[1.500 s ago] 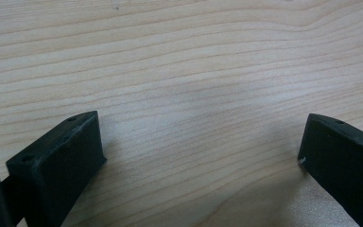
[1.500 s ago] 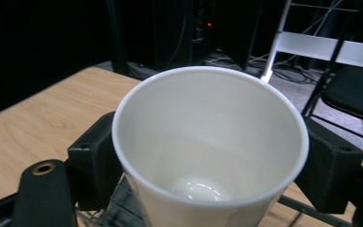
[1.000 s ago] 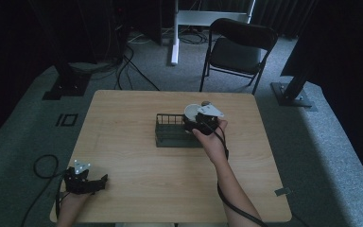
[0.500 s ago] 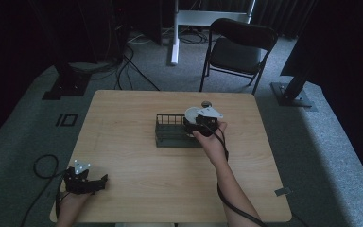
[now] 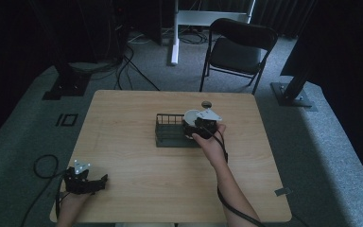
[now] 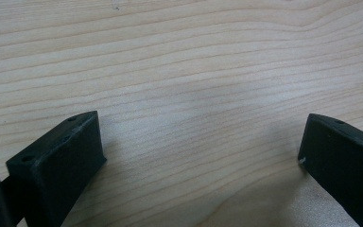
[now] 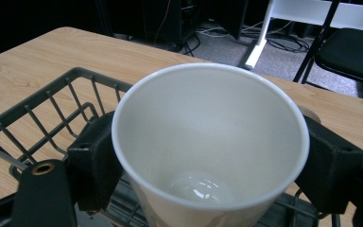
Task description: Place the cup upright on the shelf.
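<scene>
Right gripper [image 5: 194, 128] fingers clamp the cup [image 7: 211, 142] over the wire basket [image 5: 166, 131]; next, lower & release. Left gripper [image 5: 94, 183] fingers open, idle.

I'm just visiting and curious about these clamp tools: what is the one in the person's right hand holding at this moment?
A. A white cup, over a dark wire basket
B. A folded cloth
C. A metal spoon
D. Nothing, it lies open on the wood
A: in the right gripper view the two black jaws of the right gripper press on either side of a white cup, with the wire basket just under it.
</scene>
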`<state>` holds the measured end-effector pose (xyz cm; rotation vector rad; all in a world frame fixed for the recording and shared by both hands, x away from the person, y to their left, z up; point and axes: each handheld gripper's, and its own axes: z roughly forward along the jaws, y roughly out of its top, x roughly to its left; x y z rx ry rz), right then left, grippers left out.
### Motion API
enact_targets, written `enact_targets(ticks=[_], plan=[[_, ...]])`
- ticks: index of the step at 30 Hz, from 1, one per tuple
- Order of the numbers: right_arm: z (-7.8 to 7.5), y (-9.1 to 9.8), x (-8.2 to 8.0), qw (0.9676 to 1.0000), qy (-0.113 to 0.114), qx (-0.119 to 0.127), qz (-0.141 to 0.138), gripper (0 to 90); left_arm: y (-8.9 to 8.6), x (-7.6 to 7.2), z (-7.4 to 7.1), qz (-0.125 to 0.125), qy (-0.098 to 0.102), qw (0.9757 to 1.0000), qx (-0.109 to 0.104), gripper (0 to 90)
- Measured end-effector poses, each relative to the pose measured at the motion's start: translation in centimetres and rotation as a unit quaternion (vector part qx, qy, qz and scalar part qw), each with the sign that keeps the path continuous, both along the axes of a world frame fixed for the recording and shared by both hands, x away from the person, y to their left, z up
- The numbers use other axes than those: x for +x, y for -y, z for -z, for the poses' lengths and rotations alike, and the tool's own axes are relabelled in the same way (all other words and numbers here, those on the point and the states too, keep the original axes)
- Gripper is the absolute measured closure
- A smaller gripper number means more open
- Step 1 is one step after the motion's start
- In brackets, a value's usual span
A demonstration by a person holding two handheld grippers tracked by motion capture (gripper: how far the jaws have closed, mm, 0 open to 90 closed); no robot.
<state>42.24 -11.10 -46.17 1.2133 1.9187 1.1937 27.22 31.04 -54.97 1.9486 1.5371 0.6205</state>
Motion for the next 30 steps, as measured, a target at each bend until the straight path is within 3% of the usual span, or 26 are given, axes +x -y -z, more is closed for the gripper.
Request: enact_targets(ticks=[9, 13, 22, 30], plan=[[-0.1, 0.3, 0.1, 0.9999, -0.002, 0.002, -0.013, 19.2, 0.0, 0.0, 0.0, 0.0, 0.0, 1.0, 0.0, 0.9], [-0.2, 0.1, -0.1, 0.9999, 0.008, -0.008, -0.011, 13.1, 0.0, 0.0, 0.0, 0.0, 0.0, 1.0, 0.0, 0.9], [-0.9, 0.3, -0.5, 0.9997, 0.009, 0.009, -0.02, 12.2, 0.0, 0.0, 0.0, 0.0, 0.0, 1.0, 0.0, 0.9], [-0.9, 0.8, -0.9, 0.9996, 0.013, 0.01, -0.021, 12.2, 0.0, 0.0, 0.0, 0.0, 0.0, 1.0, 0.0, 0.9]])
